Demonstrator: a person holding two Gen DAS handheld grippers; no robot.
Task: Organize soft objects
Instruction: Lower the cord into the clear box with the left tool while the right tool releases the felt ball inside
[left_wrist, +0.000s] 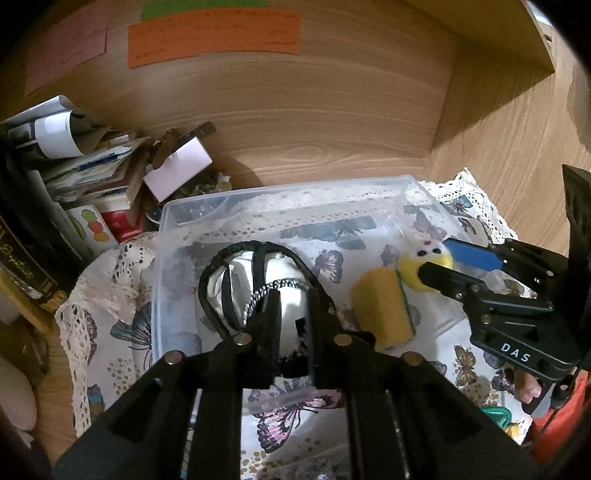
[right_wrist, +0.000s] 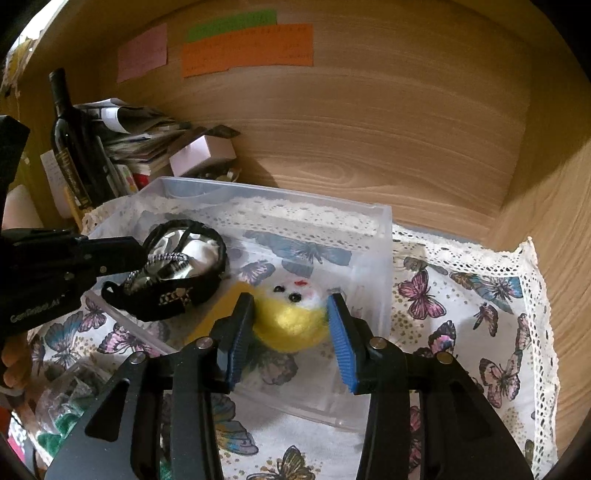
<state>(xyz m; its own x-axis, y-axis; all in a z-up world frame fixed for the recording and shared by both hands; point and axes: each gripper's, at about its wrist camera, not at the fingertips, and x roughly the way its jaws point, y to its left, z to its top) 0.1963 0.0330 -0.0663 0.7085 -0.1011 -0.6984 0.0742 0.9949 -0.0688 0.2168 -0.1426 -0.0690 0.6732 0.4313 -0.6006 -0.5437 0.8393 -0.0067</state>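
Bracketing fuzzy yellow chick toy (right_wrist: 291, 325) near bin's (right_wrist: 384, 236) right wall, right gripper (right_wrist: 291, 332) spread; light, squashy, pinch mid-body. Left gripper (left_wrist: 291, 306) clamps silver pouch (left_wrist: 288, 321).

Wood-grain back wall (right_wrist: 369, 122), warm dim light. Orange note (right_wrist: 247, 50), green note (right_wrist: 232, 23), pink note (right_wrist: 142, 51) stuck high on wall. Wooden side panel (right_wrist: 554, 192) at right. Butterfly-print lace-edged cloth (right_wrist: 480, 314) covers worktop. Dark bottle (right_wrist: 68, 140) and paper stack (left_wrist: 85, 162) at left.

Both wrist views look down closely into the clear bin (left_wrist: 258, 199).
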